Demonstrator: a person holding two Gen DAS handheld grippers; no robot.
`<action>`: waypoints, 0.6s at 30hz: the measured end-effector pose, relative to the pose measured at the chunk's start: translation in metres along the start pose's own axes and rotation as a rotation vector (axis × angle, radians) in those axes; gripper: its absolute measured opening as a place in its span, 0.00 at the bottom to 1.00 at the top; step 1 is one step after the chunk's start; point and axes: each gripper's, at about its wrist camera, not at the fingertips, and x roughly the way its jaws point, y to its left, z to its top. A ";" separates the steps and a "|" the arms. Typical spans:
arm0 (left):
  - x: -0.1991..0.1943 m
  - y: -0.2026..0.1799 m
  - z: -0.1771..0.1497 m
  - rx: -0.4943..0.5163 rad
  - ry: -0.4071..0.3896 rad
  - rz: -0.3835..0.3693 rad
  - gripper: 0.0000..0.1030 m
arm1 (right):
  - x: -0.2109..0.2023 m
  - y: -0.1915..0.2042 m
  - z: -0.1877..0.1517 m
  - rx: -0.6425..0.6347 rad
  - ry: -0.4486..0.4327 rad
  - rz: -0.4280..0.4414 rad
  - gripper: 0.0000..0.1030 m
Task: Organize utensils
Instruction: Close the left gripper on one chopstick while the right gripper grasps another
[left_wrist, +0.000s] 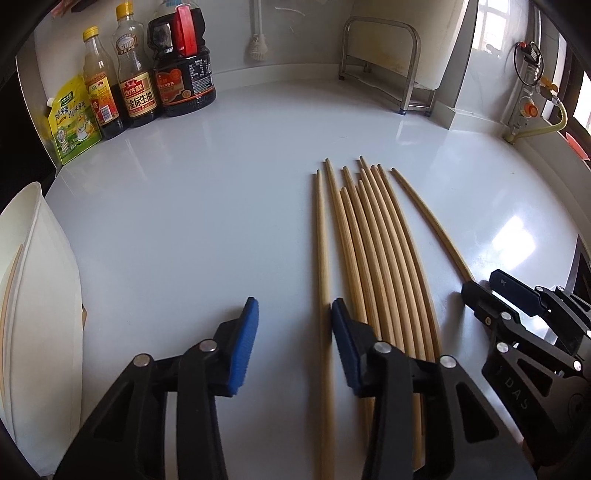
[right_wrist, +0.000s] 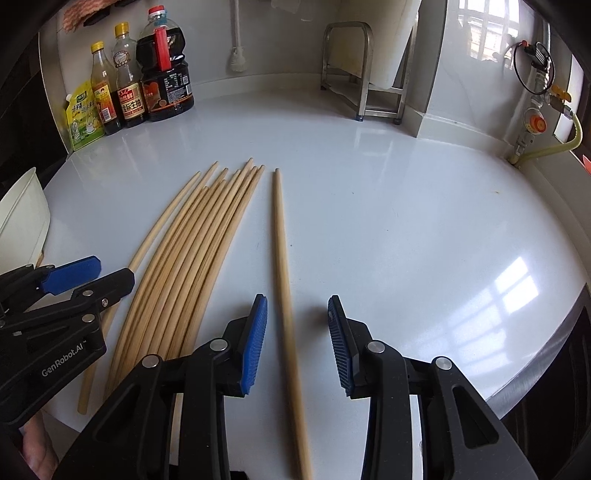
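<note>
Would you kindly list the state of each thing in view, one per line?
left gripper: open, a single chopstick between its pads, not pressed.
right gripper: open, straddling the lone chopstick.
lone chopstick: flat on the counter, apart from the rest.
chopstick bundle: lying flat, side by side.
white container: upright at the counter's left edge.
sauce bottles: upright, capped.
metal rack: standing by the wall.

A bundle of pale wooden chopsticks (right_wrist: 192, 243) lay on the glossy white counter (right_wrist: 406, 221). One lone wooden chopstick (right_wrist: 282, 266) lay just right of the bundle. Dark sauce bottles (right_wrist: 147, 81) stood behind the bundle, leftward; a steel rack (right_wrist: 364, 74) stood behind it, rightward.
</note>
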 end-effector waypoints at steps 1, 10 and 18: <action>-0.001 -0.002 -0.001 0.006 -0.001 -0.006 0.26 | 0.000 0.002 0.000 -0.010 0.000 0.004 0.23; -0.006 -0.003 -0.005 -0.011 0.031 -0.068 0.07 | -0.004 -0.001 -0.002 0.029 0.003 0.053 0.06; -0.046 0.009 -0.007 -0.037 -0.014 -0.109 0.07 | -0.031 -0.002 0.000 0.083 -0.057 0.113 0.06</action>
